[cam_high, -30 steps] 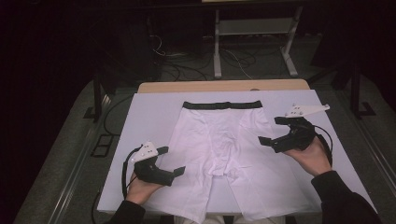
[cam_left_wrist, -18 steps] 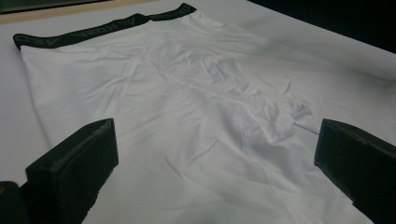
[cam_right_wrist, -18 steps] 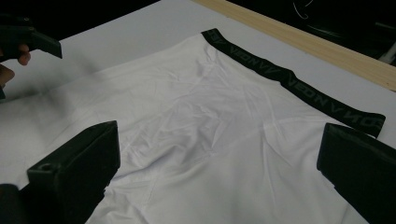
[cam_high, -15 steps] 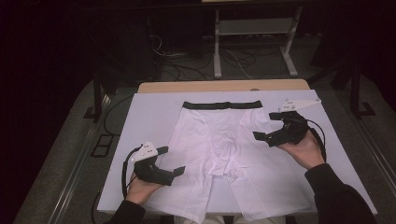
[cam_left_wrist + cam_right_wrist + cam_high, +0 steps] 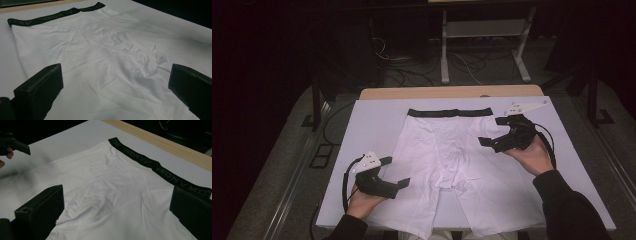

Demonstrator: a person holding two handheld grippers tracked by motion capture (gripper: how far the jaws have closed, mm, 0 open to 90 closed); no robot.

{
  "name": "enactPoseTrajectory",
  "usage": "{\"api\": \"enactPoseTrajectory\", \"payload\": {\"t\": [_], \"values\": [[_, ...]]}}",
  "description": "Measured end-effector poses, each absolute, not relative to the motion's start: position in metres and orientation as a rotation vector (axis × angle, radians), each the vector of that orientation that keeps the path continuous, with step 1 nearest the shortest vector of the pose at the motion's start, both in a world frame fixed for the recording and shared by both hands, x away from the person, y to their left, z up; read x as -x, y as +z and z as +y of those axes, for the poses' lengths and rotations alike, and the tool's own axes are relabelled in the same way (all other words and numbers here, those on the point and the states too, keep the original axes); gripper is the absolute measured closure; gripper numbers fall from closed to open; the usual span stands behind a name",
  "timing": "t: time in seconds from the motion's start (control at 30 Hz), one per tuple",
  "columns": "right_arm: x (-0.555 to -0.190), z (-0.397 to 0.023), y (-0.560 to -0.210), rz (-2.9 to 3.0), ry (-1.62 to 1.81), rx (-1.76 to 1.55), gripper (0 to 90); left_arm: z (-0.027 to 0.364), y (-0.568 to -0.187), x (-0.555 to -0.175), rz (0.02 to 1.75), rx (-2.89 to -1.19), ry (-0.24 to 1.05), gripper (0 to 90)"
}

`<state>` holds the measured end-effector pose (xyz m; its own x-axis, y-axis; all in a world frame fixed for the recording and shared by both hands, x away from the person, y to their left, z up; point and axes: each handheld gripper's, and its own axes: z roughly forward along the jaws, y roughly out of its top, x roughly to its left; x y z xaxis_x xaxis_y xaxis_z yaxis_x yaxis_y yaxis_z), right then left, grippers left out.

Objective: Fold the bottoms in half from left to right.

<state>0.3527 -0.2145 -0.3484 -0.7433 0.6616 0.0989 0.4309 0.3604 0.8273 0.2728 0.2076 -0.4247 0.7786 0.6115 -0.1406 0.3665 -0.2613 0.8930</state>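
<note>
High view: white boxer shorts (image 5: 447,165) flat on the surface (image 5: 372,120), waistband far. Left gripper (image 5: 394,175) at near-left leg, right gripper (image 5: 494,134) at upper-right side, likely staging a fold. Left gripper view: fingers apart, empty. Right gripper view: same, over waistband (image 5: 160,168).

Dim all round in the high view, with the floor (image 5: 277,165) and far background sunk almost to black. Brightest on the white surface (image 5: 372,125), lit evenly from above, no hard glare. Soft, faint shadows under the creases of the white shorts (image 5: 447,160). Slightly grainy and soft throughout. In the gripper views, close black jaws out of focus at the bottom corners, cloth folds reasonably sharp, waistband (image 5: 155,167) lettering legible, far corners falling to darkness.
</note>
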Motion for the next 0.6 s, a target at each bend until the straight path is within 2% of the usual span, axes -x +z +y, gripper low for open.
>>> {"api": "enactPoseTrajectory", "payload": {"t": [0.6], "values": [[-0.375, -0.201, -0.351, 2.392, 1.316, -0.996, 0.0, 0.208, -0.425, -0.273, 0.743, -1.881, 0.280, 0.0]]}}
